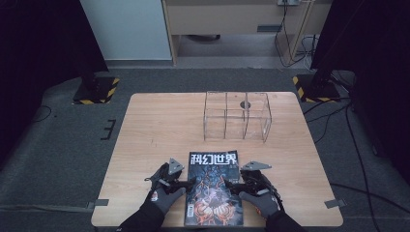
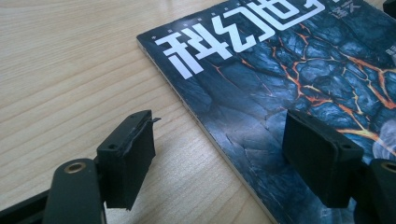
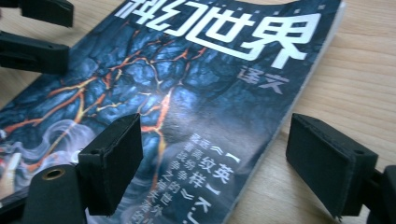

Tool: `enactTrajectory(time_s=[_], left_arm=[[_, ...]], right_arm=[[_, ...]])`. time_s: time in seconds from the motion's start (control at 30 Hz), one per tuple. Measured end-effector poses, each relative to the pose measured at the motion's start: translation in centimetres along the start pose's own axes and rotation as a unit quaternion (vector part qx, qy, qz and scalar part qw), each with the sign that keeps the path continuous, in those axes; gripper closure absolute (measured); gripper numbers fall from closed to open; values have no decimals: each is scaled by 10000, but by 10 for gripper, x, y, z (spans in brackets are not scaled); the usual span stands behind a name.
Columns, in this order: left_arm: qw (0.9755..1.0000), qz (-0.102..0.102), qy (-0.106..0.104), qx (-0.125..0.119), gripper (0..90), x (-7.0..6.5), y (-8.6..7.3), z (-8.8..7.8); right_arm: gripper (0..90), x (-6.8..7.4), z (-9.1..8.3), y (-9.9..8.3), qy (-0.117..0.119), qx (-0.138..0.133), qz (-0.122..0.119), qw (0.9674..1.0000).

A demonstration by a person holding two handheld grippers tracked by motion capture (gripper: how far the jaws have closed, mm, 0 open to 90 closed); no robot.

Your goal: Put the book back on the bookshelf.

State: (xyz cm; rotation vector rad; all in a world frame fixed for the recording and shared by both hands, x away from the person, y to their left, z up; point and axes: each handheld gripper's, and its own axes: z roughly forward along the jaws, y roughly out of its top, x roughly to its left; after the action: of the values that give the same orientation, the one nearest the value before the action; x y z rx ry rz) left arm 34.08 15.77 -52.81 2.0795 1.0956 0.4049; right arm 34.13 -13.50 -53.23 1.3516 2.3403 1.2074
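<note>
Magazine (image 1: 213, 188) flat at table (image 1: 154, 125) near edge. Left gripper (image 1: 189, 182) and right gripper (image 1: 228, 184) both wide open, straddling its side edges, gripping nothing.

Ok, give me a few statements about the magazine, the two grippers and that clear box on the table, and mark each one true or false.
1. The magazine lies flat at the near edge of the table. True.
2. The left gripper is clamped shut on the magazine. False: its jaws stand open, straddling the magazine's edge.
3. The right gripper is open, one jaw over the cover and one over bare wood. True.
4. The clear divided box holds a stack of books. False: its compartments look empty.
5. The clear divided box sits beyond the magazine, apart from it. True.
</note>
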Motion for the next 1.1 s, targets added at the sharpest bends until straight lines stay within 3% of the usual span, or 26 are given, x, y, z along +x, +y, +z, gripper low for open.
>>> enactTrajectory(time_s=[0.13, 0.3, 0.43, 0.83, 1.1], left_arm=[[10000, 4, -18, 14, 246, -1, 0, 1], [10000, -16, -72, 5, 254, -2, 0, 2], [9999, -27, -122, 4, 261, -3, -1, 2], [9996, -106, -262, -9, 266, -10, 0, 6], [9995, -101, -283, -14, 259, -15, 1, 8]], right_arm=[[188, 1, 1, 0, 24, -25, 15, 10000], [201, -2, 0, 0, 149, -97, 338, 9993], [202, -3, 0, 0, 186, -135, 459, 9987], [202, -5, -1, -1, 273, -224, 688, 9970], [195, -4, 0, -1, 255, -265, 701, 9969]])
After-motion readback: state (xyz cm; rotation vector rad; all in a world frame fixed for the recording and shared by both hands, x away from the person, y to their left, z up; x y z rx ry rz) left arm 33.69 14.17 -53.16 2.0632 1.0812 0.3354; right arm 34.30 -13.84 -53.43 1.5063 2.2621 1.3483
